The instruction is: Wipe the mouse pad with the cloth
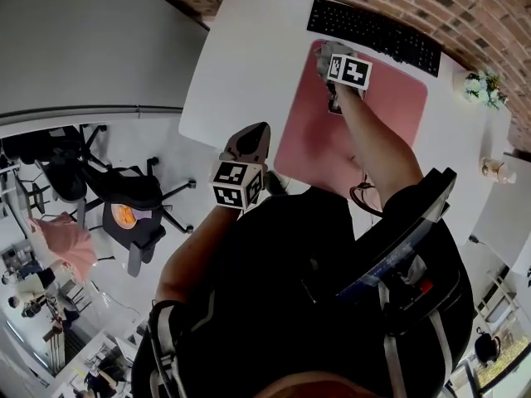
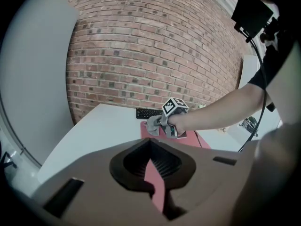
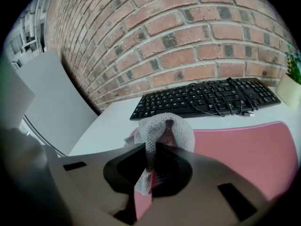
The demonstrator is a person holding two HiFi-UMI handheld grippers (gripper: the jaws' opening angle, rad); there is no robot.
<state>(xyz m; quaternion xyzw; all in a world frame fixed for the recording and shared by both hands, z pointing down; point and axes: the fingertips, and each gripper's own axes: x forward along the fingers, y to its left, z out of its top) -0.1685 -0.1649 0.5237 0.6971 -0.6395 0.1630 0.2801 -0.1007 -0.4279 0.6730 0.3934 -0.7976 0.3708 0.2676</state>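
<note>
Where the cloth (image 3: 164,128) is: bunched grey mesh, pinched in the right gripper (image 3: 149,173) and pressed onto the far left corner of the pink mouse pad (image 1: 373,114), just short of the black keyboard (image 1: 373,31).
Right gripper: jaws clamped on the cloth, arm stretched across the pad.
Left gripper (image 1: 251,135): jaws together with nothing between them, held at the near edge of the white counter (image 1: 241,65), apart from the pad.
Backdrop: brick wall (image 3: 188,32) behind the counter.

Grey open-weave mesh cloth (image 3: 164,128), matt pink mouse pad (image 3: 244,149), smooth white table (image 1: 241,65), rough brick wall (image 3: 188,36)
</note>
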